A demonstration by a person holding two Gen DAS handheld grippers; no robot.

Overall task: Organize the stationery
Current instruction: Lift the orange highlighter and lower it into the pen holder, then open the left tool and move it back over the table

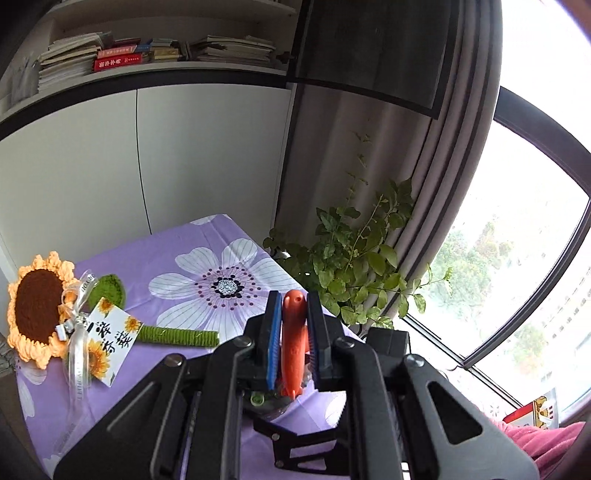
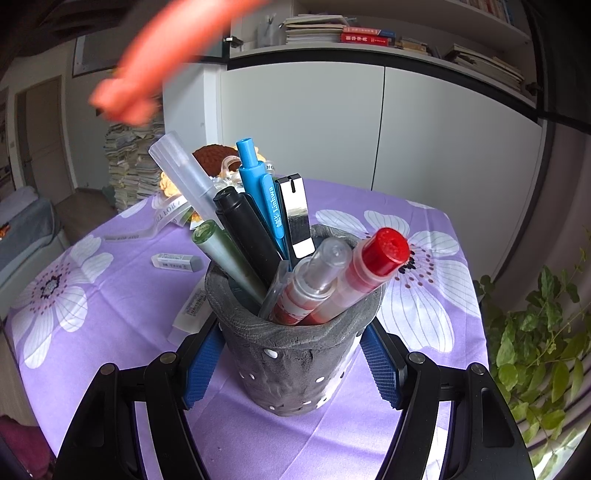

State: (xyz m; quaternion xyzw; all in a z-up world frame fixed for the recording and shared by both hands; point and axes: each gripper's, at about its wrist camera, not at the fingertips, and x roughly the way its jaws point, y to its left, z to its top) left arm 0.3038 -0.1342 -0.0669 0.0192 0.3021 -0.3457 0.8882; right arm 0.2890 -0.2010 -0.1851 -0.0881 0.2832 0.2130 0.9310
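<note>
On the left of the left wrist view we note a crocheted sunflower (image 1: 40, 310): brown yarn disc, orange looped petals, a green wound-yarn stem, a clear ribbon and a printed card tied to it. It lies flat on the tablecloth (image 1: 155, 254), a smooth purple fabric printed with large white flowers. Right of centre, the left gripper (image 1: 290, 332) is clamped on an orange tool (image 1: 293, 343), a smooth moulded plastic body with a rounded end; its ribbed blue pads press both flanks, and the tool stands clear above the cloth. Further right we record a leafy potted plant (image 1: 351, 266), a grey pleated curtain and a bright curved window.

In the right wrist view, the same orange tool (image 2: 155, 62) appears blurred at upper left, above the table. Below it a white eraser (image 2: 176, 263) lies on the cloth. At centre the right gripper (image 2: 291, 354) holds the pen holder (image 2: 291, 365), its ribbed blue pads set against both sides. The holder is a grey, rough-textured, tapered cup pierced with small round holes. It carries a frosted clear tube, a green pen, a black marker, a blue click pen (image 2: 258, 184), a metal-faced clip and two red-and-clear markers (image 2: 354, 273). Behind stand white cabinet doors and a shelf of stacked books (image 2: 354, 35).
</note>
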